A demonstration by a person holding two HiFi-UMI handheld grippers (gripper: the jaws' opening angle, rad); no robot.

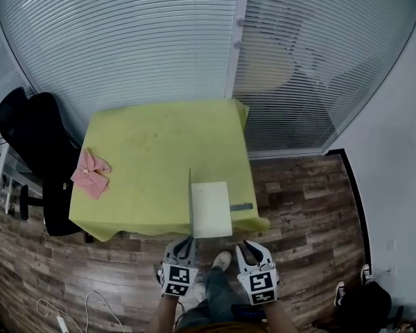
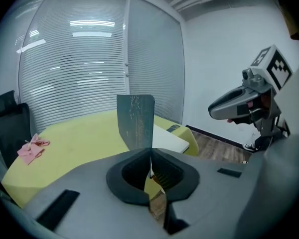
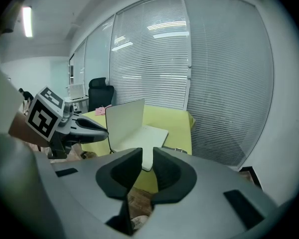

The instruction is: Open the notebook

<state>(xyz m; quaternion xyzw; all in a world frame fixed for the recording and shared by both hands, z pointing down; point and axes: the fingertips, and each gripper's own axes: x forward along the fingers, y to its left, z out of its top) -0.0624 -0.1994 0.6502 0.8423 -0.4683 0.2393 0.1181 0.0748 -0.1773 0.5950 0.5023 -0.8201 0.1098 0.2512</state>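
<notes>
The notebook (image 1: 212,212) lies at the table's (image 1: 159,144) near edge, its cover (image 2: 135,121) upright. The left gripper (image 2: 150,157) pinches the cover's near edge; the right gripper (image 3: 147,154) hangs off the table, jaws apart, holding nothing. A grey strip (image 1: 241,207) lies just right of the notebook, with a pink cloth (image 1: 90,173) and a chair (image 1: 35,144) well left. The head view has the cover edge-on — the left gripper view shows its dark outside, the right its white inside.
</notes>
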